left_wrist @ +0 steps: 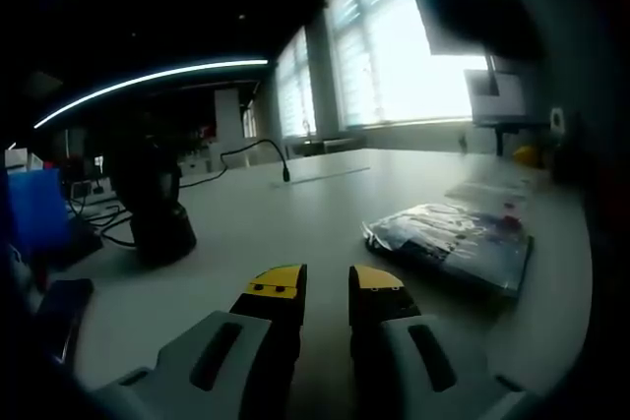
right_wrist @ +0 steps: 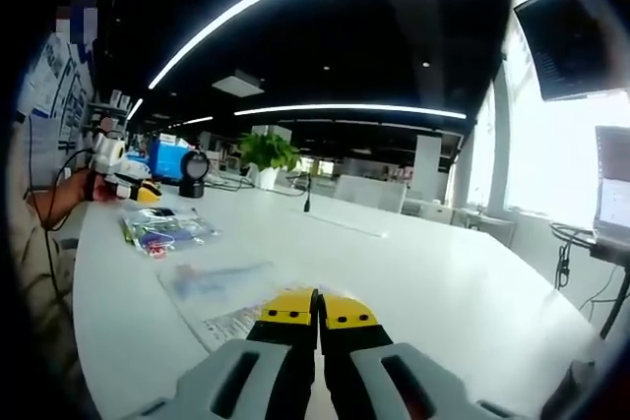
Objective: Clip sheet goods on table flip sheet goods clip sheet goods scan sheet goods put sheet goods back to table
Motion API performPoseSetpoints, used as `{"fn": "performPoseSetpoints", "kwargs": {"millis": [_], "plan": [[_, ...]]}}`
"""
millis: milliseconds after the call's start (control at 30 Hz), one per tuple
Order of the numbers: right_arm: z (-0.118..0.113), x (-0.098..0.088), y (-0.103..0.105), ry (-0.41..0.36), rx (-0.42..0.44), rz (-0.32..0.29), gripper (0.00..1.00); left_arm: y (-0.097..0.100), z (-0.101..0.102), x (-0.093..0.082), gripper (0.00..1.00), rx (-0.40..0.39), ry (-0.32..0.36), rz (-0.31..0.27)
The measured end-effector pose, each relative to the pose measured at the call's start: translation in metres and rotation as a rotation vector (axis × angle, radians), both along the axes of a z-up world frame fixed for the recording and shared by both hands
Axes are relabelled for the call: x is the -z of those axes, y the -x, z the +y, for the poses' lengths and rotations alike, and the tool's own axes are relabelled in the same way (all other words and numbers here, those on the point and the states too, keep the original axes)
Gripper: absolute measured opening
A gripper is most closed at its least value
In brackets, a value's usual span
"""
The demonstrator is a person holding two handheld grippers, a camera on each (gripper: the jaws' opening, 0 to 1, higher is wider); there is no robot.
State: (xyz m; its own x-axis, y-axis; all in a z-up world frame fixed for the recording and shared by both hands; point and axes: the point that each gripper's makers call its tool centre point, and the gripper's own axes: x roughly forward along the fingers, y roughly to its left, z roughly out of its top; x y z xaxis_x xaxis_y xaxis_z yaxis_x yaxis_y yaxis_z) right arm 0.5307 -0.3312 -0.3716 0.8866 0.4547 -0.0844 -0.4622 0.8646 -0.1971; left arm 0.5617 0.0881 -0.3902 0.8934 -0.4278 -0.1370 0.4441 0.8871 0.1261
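The sheet goods are two flat packets on the white table [right_wrist: 472,282]. One is a pale printed sheet [right_wrist: 221,297] lying just in front of my right tool [right_wrist: 317,312], whose jaws are closed together with the tips at the sheet's near edge; I cannot tell if they pinch it. The other is a dark glossy packet [left_wrist: 453,243], resting flat to the right of my left tool [left_wrist: 328,287], which is released, its jaws apart over bare table. A black scanner [left_wrist: 153,209] stands further left. I judge the task is near its beginning: nothing is lifted, and flipping, scanning and returning remain.
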Motion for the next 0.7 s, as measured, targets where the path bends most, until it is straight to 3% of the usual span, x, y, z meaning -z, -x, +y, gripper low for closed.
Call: {"fn": "performPoseSetpoints", "kwargs": {"millis": [700], "plan": [[0.011, -0.012, -0.020, 0.046, 0.015, 0.110, 0.00, 0.002, -0.001, -0.001, 0.10, 0.005, 0.009, -0.001]]}}
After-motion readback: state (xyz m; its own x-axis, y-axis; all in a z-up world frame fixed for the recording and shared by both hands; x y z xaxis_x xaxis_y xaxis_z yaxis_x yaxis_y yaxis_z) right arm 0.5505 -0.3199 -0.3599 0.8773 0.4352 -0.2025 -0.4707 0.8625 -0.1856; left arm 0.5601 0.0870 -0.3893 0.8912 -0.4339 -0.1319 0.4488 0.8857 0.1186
